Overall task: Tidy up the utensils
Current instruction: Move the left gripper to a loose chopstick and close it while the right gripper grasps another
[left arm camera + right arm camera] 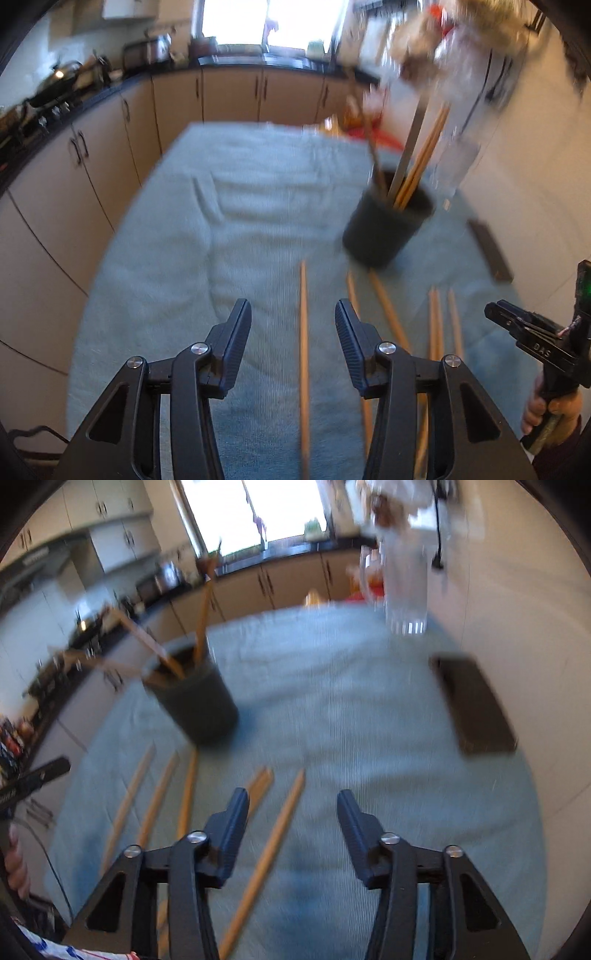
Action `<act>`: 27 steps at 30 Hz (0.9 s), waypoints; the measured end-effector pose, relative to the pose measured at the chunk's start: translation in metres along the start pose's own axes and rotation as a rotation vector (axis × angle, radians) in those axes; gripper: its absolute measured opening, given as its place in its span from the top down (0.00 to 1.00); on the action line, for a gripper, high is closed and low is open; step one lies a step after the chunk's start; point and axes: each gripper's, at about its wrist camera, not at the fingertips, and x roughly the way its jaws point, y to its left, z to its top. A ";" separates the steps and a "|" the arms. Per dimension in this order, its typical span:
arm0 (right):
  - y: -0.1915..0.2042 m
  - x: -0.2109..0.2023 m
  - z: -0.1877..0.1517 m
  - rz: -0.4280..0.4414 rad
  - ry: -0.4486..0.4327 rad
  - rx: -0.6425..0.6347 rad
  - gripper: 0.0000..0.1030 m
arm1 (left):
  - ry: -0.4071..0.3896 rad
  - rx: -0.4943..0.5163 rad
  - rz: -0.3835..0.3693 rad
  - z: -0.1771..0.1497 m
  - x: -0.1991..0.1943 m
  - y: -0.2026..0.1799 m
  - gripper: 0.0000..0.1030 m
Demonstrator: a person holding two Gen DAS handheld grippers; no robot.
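A dark cup point(388, 225) point(199, 705) stands on a pale blue towel point(207, 229) point(332, 709) and holds several wooden chopsticks and other utensils. More wooden chopsticks lie loose on the towel in front of it. My left gripper point(293, 323) is open just above the towel, and one chopstick point(303, 350) runs between its fingers without the pads touching it. My right gripper point(293, 806) is open too, with another chopstick point(273, 849) lying slantwise between its fingers. Several other chopsticks point(159, 801) lie to its left.
A dark flat block point(476, 705) point(491, 251) lies on the towel near the white wall on the right. A clear glass jug point(406, 590) stands at the far right corner. Kitchen cabinets point(92, 166) run along the left and far side beyond the towel's edge.
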 end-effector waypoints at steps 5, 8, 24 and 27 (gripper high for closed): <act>-0.003 0.023 -0.012 -0.011 0.076 -0.017 0.52 | 0.099 0.067 0.029 -0.005 0.040 -0.014 0.69; 0.000 0.031 -0.009 -0.028 0.098 -0.034 0.55 | 0.127 0.090 0.041 -0.004 0.057 -0.019 0.69; 0.022 0.062 0.012 -0.068 0.163 -0.126 0.89 | 0.195 0.054 0.088 0.016 0.095 -0.018 0.94; 0.019 0.059 0.009 -0.050 0.184 -0.142 0.90 | 0.211 0.000 0.044 0.010 0.088 -0.010 0.94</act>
